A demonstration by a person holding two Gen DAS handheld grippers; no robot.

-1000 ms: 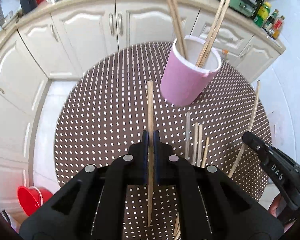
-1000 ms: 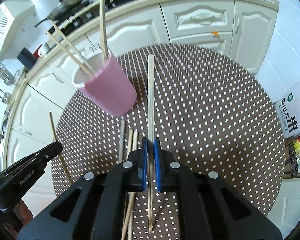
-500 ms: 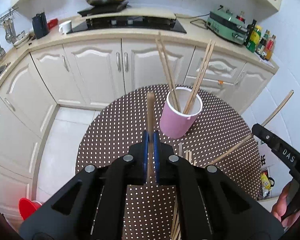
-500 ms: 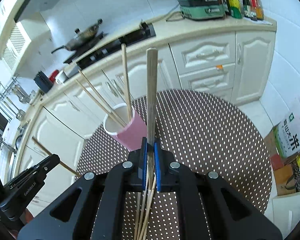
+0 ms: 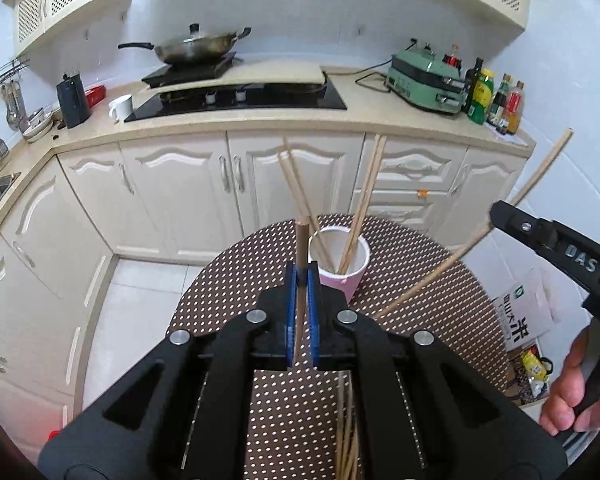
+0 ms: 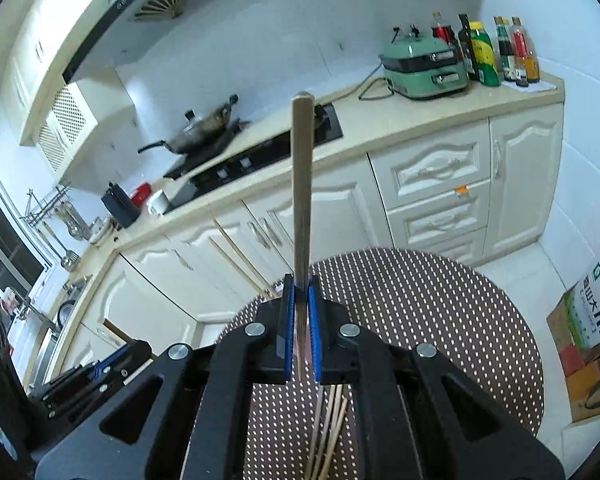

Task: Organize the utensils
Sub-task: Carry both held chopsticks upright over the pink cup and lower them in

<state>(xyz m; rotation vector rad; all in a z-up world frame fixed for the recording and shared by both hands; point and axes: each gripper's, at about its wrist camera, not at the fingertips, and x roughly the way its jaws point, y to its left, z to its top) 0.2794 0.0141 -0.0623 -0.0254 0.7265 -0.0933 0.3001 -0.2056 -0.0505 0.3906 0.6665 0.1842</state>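
My left gripper (image 5: pixel 300 276) is shut on a wooden chopstick (image 5: pixel 301 240) that points up and forward, just left of a pink cup (image 5: pixel 339 266). The cup stands on the round dotted table (image 5: pixel 440 300) and holds several chopsticks (image 5: pixel 364 204). In the left wrist view the right gripper (image 5: pixel 500 216) comes in from the right, clamped on a long slanting chopstick (image 5: pixel 452 258). In the right wrist view my right gripper (image 6: pixel 300 286) is shut on that chopstick (image 6: pixel 302 184), which stands up high and hides the cup. Loose chopsticks (image 6: pixel 330 424) lie on the table below both grippers.
White kitchen cabinets (image 5: pixel 180 196) and a counter with a hob (image 5: pixel 236 98), wok (image 5: pixel 196 46) and green appliance (image 5: pixel 424 80) stand behind the table. A cardboard box (image 6: pixel 592 320) sits on the floor at the right. A person's hand (image 5: pixel 572 384) holds the right gripper.
Both grippers have risen from the table and tilted up, each carrying its chopstick. The cup now looks smaller and lower in the left view and is hidden in the right view.
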